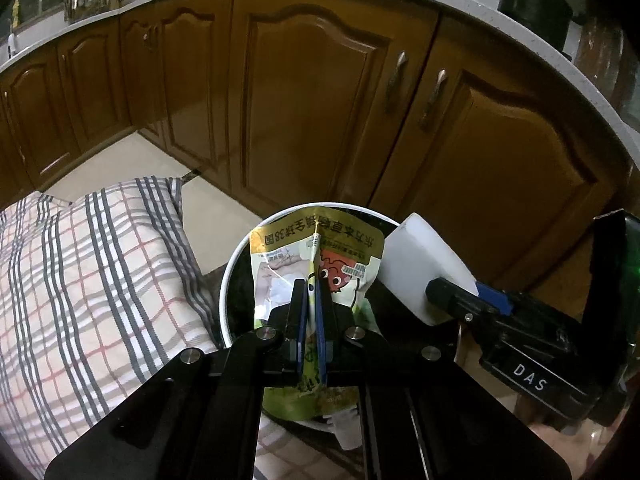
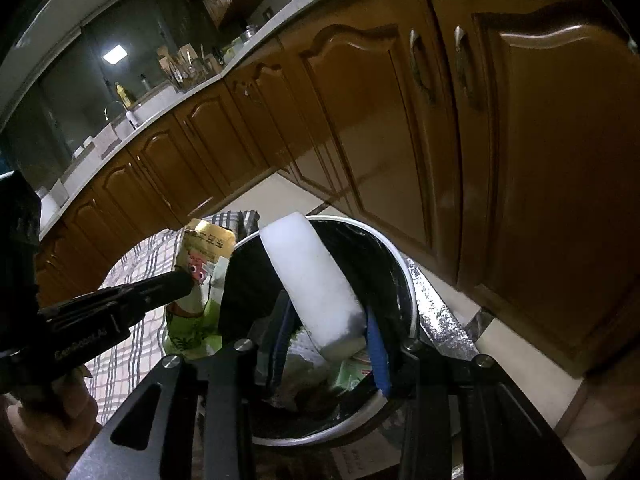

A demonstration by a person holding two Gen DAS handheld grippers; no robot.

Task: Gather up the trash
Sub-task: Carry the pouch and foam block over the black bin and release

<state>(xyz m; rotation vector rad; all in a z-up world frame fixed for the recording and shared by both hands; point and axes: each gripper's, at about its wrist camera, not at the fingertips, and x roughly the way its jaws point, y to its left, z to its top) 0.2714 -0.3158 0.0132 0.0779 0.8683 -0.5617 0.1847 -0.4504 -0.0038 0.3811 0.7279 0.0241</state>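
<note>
Left gripper [image 1: 312,292] pinches snack wrapper [image 1: 320,256], right gripper [image 2: 328,336] clamps white foam block [image 2: 312,280], both over bin [image 2: 404,276]; crowded release risks block hitting rim, wrapper falling outside.

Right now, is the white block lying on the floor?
No, the white block is held up between the right gripper pads, above the trash bin.

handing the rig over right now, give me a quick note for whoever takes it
Left gripper: shut on a snack wrapper, held over the bin.
Right gripper: shut on a white block, also over the bin's mouth.
Bin: lined in black, on the floor by the cabinets, next to a plaid cushion; some trash already inside.
Done: both pieces picked up and brought to the bin.
Left: release both into it, then check for more trash.
</note>
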